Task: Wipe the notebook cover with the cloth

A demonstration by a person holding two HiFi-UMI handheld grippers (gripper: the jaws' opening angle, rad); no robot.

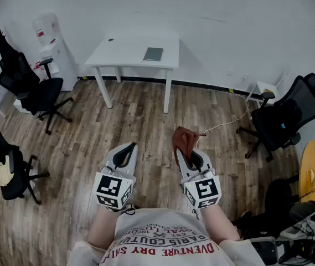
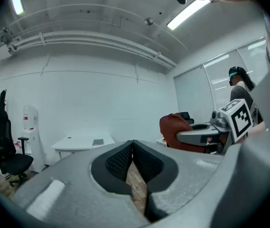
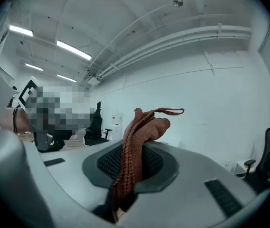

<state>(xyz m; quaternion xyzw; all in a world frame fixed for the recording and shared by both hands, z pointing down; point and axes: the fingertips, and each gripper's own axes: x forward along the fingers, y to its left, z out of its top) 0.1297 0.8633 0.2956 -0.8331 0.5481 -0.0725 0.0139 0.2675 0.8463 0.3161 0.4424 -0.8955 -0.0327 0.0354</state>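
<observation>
Okay, my left gripper [image 1: 127, 150] is closed on nothing, pads touching. I see the notebook [image 1: 153, 54] lying flat on the white table [image 1: 121, 51] by the far wall, well apart from both grippers. My right gripper [image 1: 192, 157] is clamped on the rust-brown cloth [image 1: 182, 138], which bunches up past the jaw tips.

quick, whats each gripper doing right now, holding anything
left gripper: shut, jaws together, nothing between them
right gripper: shut on the brown cloth
</observation>
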